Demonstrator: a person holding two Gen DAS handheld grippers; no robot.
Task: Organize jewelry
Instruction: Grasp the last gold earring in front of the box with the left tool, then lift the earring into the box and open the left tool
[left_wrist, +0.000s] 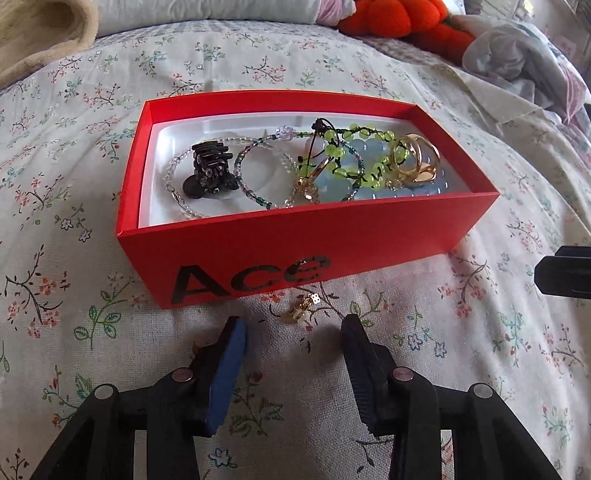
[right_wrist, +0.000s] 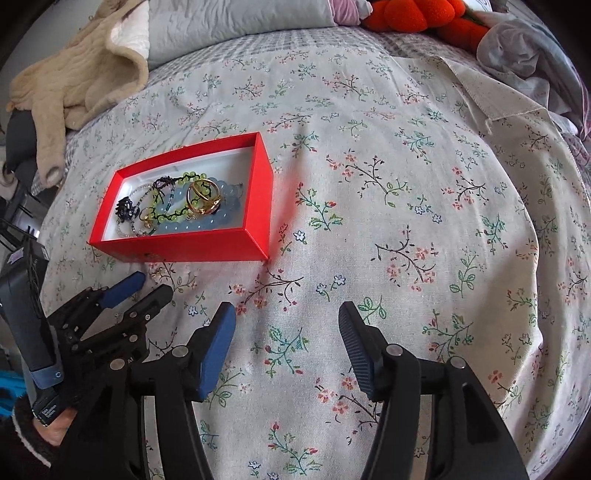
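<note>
A red box (left_wrist: 295, 236) marked "Ace" sits on the floral bedspread, with a white liner inside. It holds a black claw clip (left_wrist: 208, 170), clear and green bead bracelets (left_wrist: 343, 155), a pale blue bead bracelet (left_wrist: 373, 188) and gold rings (left_wrist: 415, 158). A small gold earring (left_wrist: 301, 309) lies on the spread just in front of the box. My left gripper (left_wrist: 293, 325) is open, its tips on either side of the earring and slightly short of it, not pressing on it. My right gripper (right_wrist: 286, 310) stands open over bare bedspread to the right of the box (right_wrist: 184, 247), and nothing is between its fingers.
A beige blanket (right_wrist: 74, 85) and a grey pillow (right_wrist: 236, 26) lie at the back left. An orange plush (right_wrist: 417, 14) and crumpled cloth (right_wrist: 524, 51) are at the back right. A person's hand (right_wrist: 55, 432) holds the left gripper (right_wrist: 153, 284).
</note>
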